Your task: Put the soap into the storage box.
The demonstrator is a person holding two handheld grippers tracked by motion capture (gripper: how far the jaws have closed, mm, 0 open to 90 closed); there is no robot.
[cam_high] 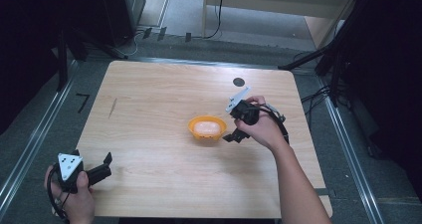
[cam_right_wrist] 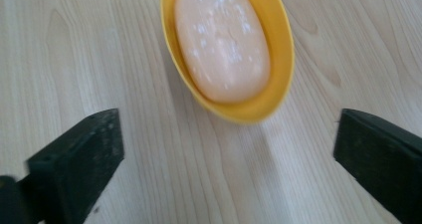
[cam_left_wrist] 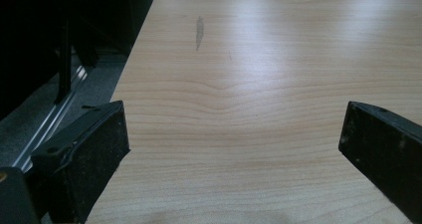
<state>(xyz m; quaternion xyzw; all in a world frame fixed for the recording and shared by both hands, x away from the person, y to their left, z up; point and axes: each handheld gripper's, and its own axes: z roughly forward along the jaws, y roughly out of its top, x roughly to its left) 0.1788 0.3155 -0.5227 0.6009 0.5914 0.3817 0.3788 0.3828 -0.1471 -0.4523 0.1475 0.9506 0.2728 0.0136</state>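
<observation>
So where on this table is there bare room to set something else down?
Most of the table is bare: the whole left half between the dish and the left claw, and the near strip. It is tight only right of the dish, by the right claw.

yellow dish (cam_right_wrist: 231,109): far end cut off by top edge | picture motion-blurred

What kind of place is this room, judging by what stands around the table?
Probably a lab or recording studio, not a home: a bare wooden table stands between metal floor rails, with dark stands and loose cables around it, and grey carpet underneath.
</observation>
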